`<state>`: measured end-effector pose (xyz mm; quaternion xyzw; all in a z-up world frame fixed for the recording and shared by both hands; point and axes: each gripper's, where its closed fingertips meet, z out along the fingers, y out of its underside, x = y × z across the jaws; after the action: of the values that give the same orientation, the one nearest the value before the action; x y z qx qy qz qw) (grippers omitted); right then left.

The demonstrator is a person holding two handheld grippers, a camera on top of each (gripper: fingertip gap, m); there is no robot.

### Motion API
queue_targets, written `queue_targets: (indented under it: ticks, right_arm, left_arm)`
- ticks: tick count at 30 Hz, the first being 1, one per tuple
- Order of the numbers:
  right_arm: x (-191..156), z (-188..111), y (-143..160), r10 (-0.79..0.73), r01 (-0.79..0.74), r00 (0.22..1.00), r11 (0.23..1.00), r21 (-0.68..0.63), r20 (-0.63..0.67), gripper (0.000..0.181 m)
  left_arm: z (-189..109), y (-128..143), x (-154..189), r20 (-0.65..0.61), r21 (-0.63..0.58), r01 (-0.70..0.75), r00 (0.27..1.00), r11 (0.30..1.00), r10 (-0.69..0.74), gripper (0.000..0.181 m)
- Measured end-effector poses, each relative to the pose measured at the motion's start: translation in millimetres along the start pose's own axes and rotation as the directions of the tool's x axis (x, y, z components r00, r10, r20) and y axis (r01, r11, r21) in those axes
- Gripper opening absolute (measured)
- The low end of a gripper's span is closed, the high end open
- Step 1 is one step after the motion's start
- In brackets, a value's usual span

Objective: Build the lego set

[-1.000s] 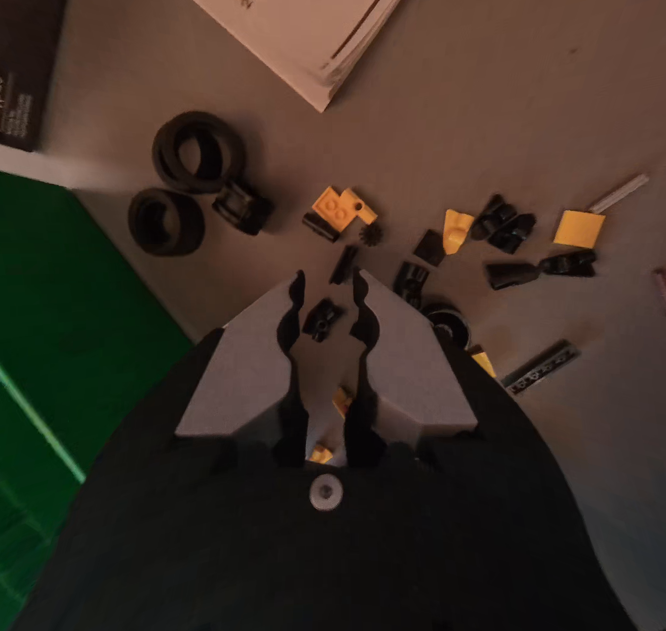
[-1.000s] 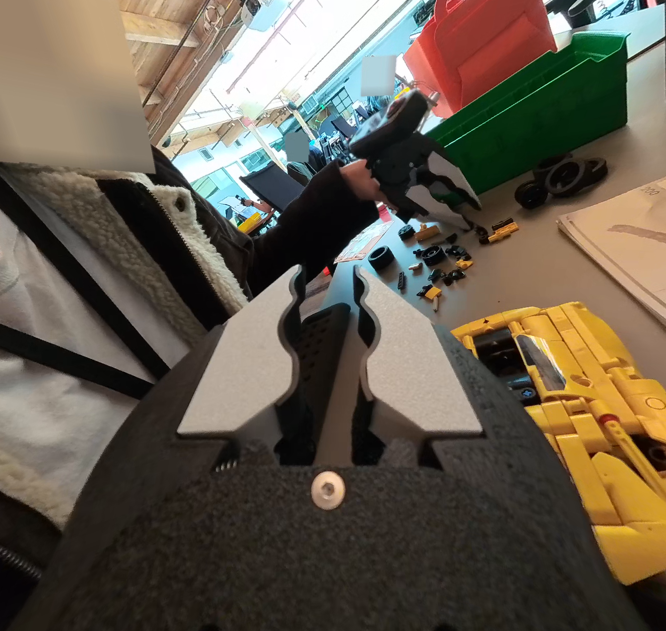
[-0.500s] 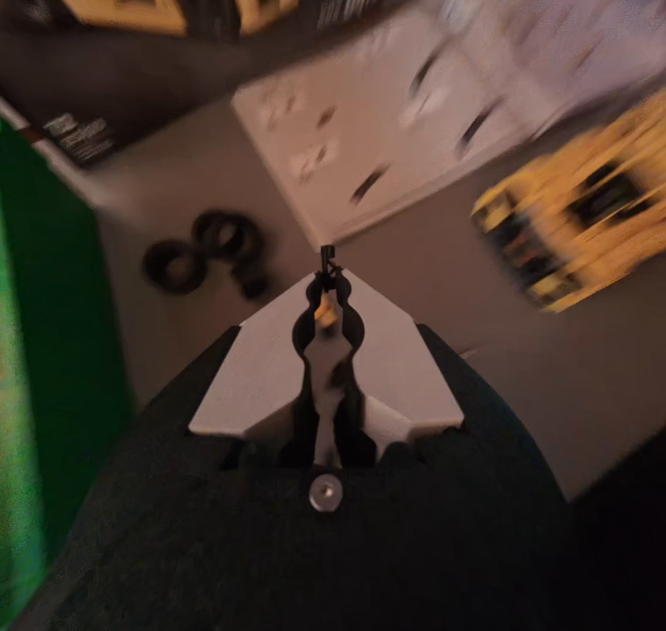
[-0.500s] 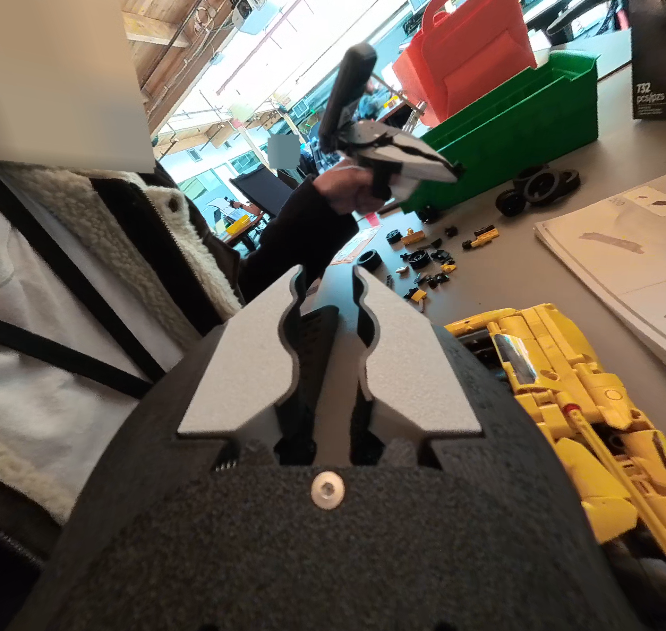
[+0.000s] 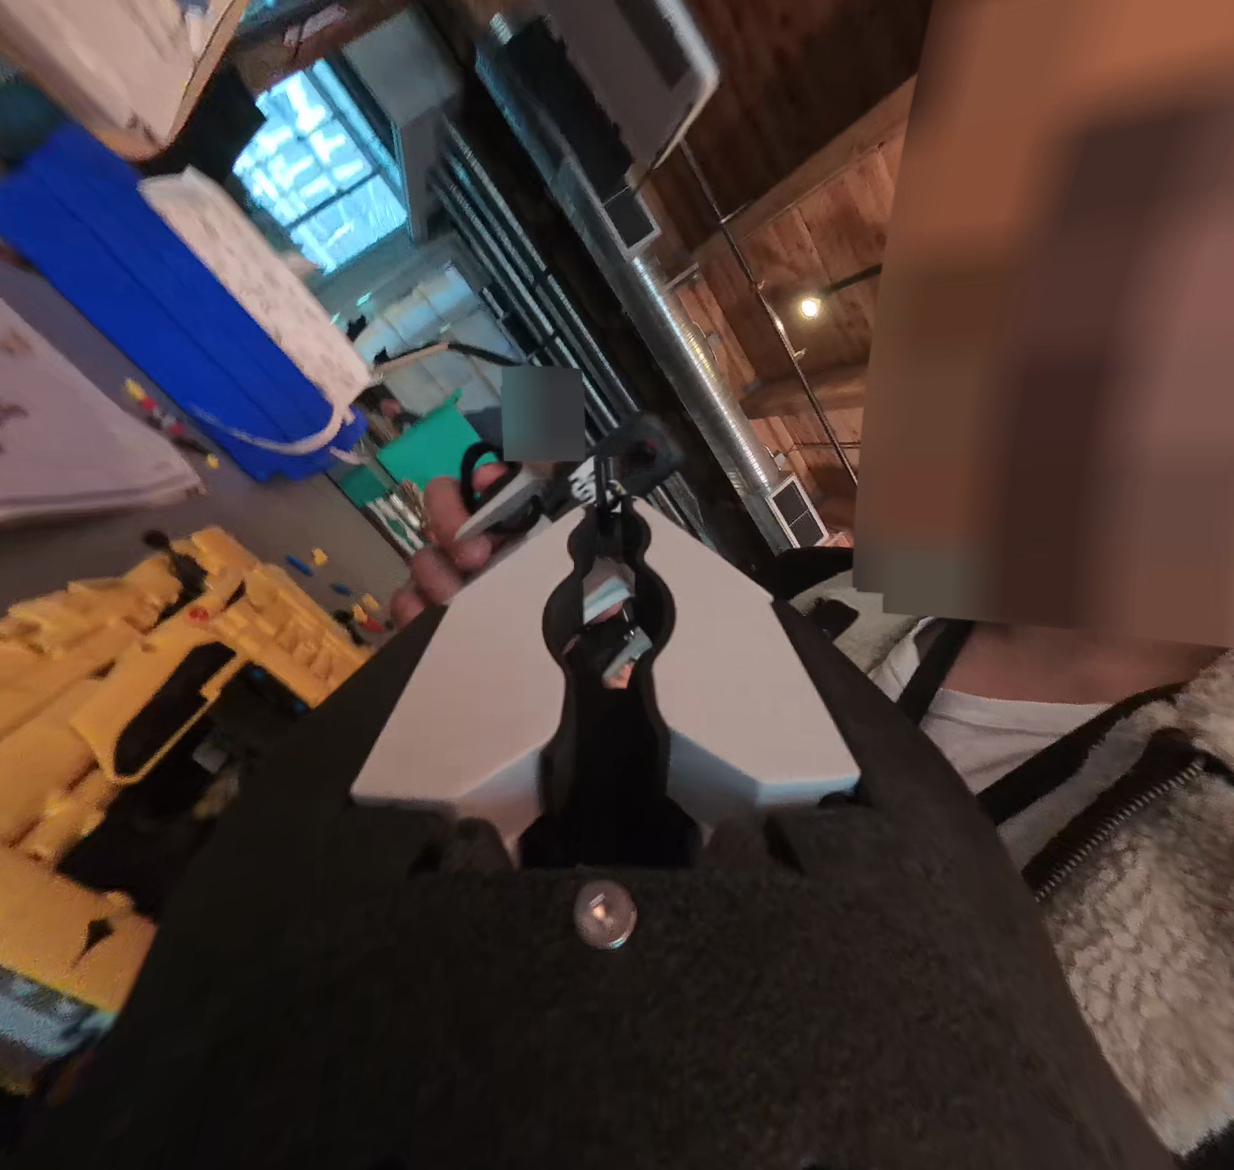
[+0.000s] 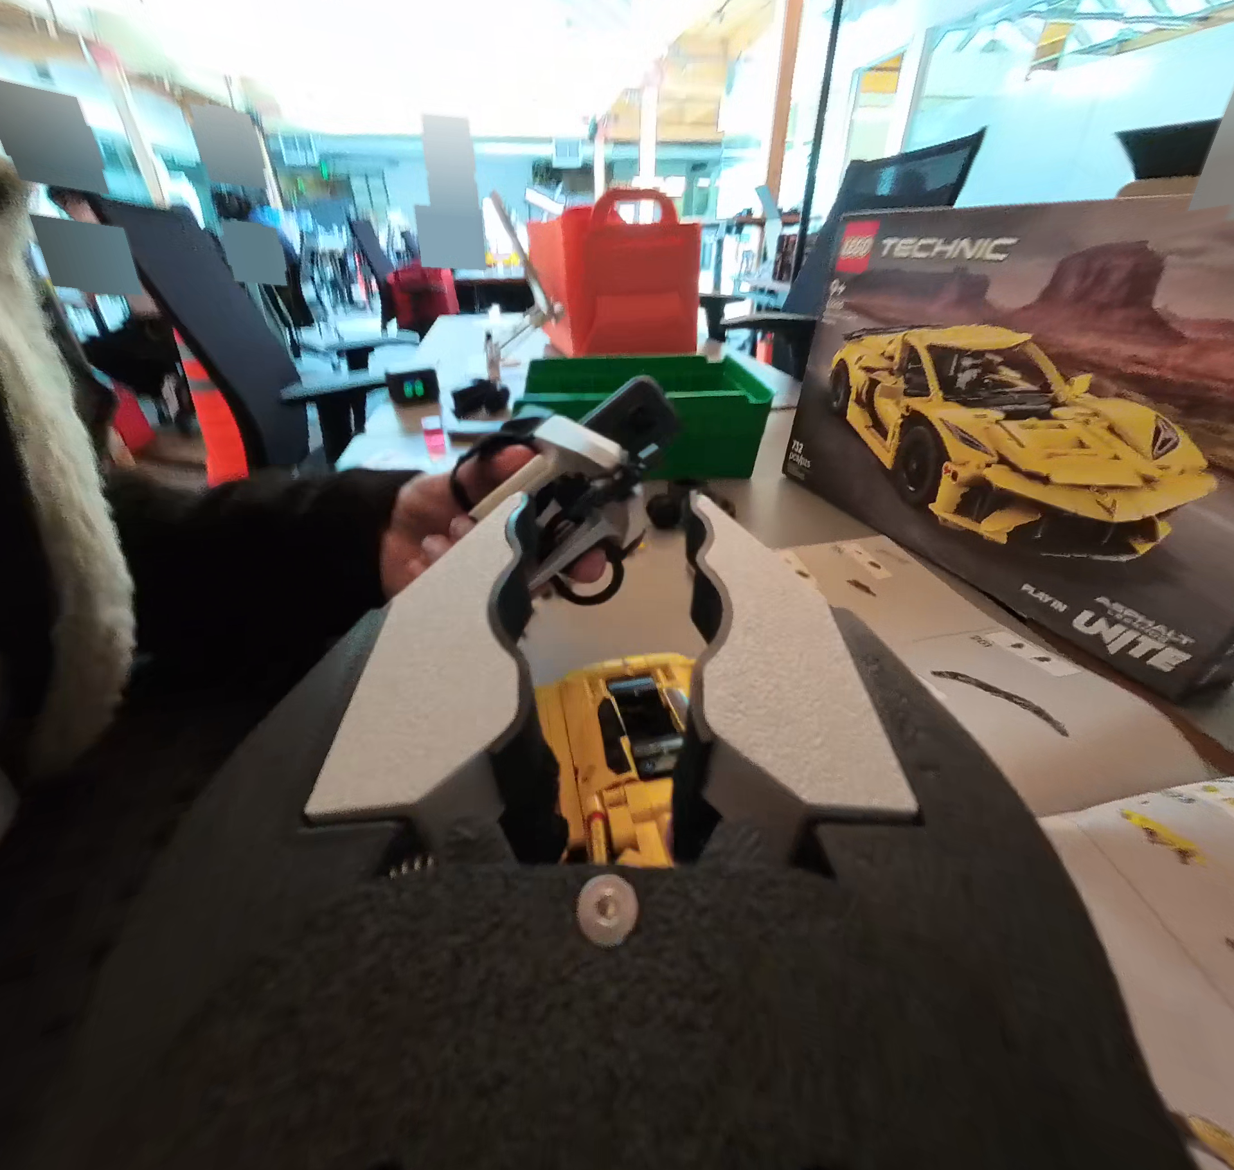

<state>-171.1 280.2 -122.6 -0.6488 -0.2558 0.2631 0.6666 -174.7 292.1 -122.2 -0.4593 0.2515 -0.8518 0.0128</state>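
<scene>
My left gripper [image 5: 606,523] is shut on a small black lego piece [image 5: 604,498] that sticks out past its tips. It is held up in the air and faces the right gripper [image 5: 497,510]. My right gripper [image 6: 611,523] is open and empty. It hovers over the partly built yellow car [image 6: 621,717], which shows through the gap between its fingers. The left gripper [image 6: 581,490] appears just beyond the right fingertips, held in a hand. The car [image 5: 167,637] also lies at the lower left of the left wrist view.
The set's box [image 6: 1001,416] stands at the right, with open instruction booklets [image 6: 968,690] in front of it. A green bin [image 6: 701,416] and a red bag [image 6: 614,290] sit behind. A blue bin [image 5: 153,310] is farther off. The person's dark sleeve [image 6: 254,550] crosses from the left. Both grippers' tips are close together, under 4 cm apart.
My left gripper shut on a small black piece from the loose parts, lifted it off the table and swung it up towards the right gripper. My right gripper turned over the car and opened wider.
</scene>
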Motion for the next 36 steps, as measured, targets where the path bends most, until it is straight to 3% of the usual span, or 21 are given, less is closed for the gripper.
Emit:
queue_targets:
  ticks: [5,8,12,16,21,29,33,36]
  right_arm:
    - [-9,2,24,-0.115,0.116,0.993,0.981,-0.158,0.016,0.051]
    - [-14,3,33,-0.135,0.143,0.990,0.966,-0.215,0.052,0.047]
    - [-14,2,34,-0.194,0.195,0.981,0.956,-0.218,0.026,0.027]
    - [-12,2,36,-0.200,0.198,0.980,0.952,-0.232,0.017,0.025]
    - [-2,3,34,-0.297,0.273,0.952,0.930,-0.248,-0.067,0.024]
    - [17,6,28,-0.361,0.297,0.889,0.923,-0.246,-0.281,0.024]
    - [16,5,32,-0.304,0.246,0.912,0.943,-0.224,-0.274,0.025]
    - [2,4,31,-0.086,0.065,0.987,0.986,-0.155,-0.133,0.043]
  left_arm:
    - [2,31,-15,0.014,-0.135,0.221,0.975,0.966,-0.221,0.006]
    - [3,39,-17,0.017,-0.162,0.251,0.968,0.954,-0.252,0.006]
    - [2,39,-14,-0.019,-0.156,0.294,0.954,0.943,-0.301,0.006]
    - [1,39,-16,-0.018,-0.149,0.303,0.951,0.941,-0.309,0.006]
    - [3,31,-19,0.012,-0.098,0.225,0.974,0.969,-0.225,0.007]
    - [8,13,-24,0.009,0.135,0.176,0.984,0.975,-0.179,0.007]
    - [6,16,-29,0.093,0.080,0.078,0.992,0.994,-0.085,0.006]
    - [3,19,-30,0.182,-0.013,-0.078,0.980,0.997,0.079,0.007]
